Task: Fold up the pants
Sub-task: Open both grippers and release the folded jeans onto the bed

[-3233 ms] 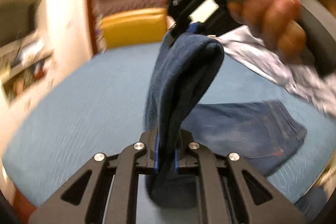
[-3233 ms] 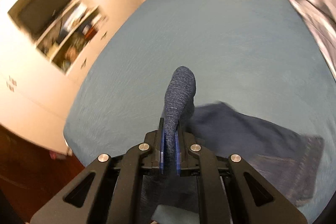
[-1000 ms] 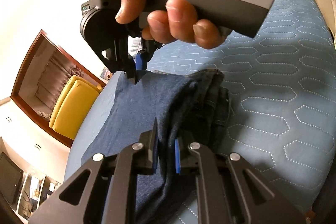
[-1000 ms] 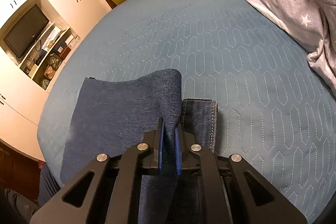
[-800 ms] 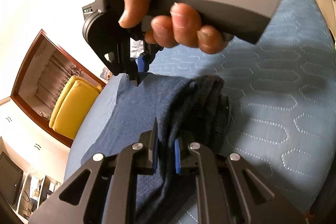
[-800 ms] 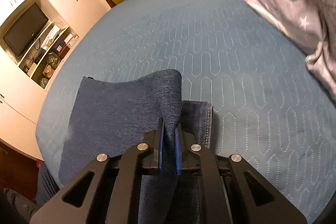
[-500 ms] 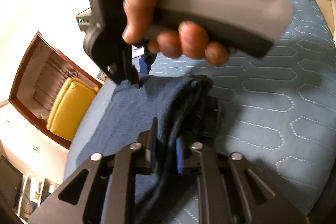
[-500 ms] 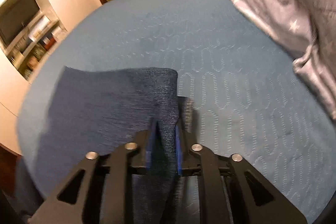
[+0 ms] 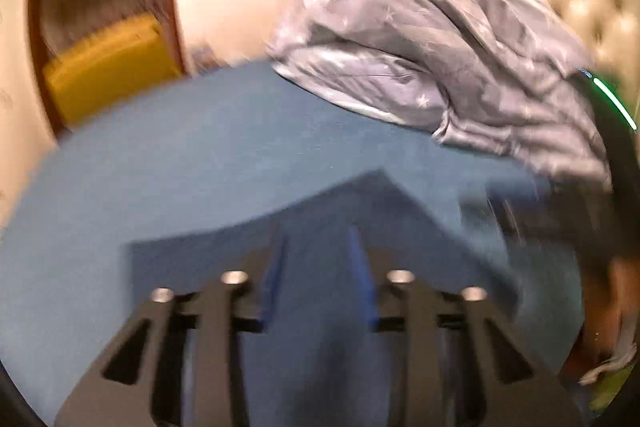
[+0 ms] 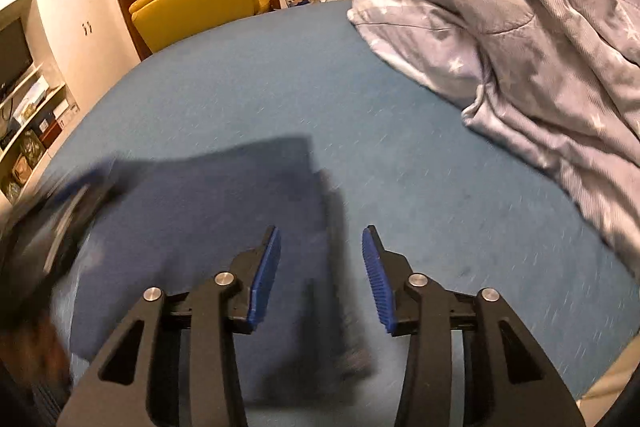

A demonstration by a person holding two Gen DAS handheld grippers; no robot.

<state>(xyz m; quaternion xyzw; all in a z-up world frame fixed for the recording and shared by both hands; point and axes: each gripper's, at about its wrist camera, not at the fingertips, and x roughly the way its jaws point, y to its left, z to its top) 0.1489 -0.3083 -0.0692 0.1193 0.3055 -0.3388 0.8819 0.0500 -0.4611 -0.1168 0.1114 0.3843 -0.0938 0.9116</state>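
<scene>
The pants lay as a flat, dark denim rectangle on the blue bedspread, toward 7 o'clock in the right wrist view and near the bed's front edge. The right gripper hovered over the fold's right-hand edge, jaws spread apart and empty. The left gripper, blurred, was likewise parted above the cloth, gripping nothing. A rumpled star-print duvet lay at 2 o'clock, a yellow armchair at 11 o'clock. Judged from the compact shape, the folding appeared essentially finished; at most a smoothing of edges seemed left.
</scene>
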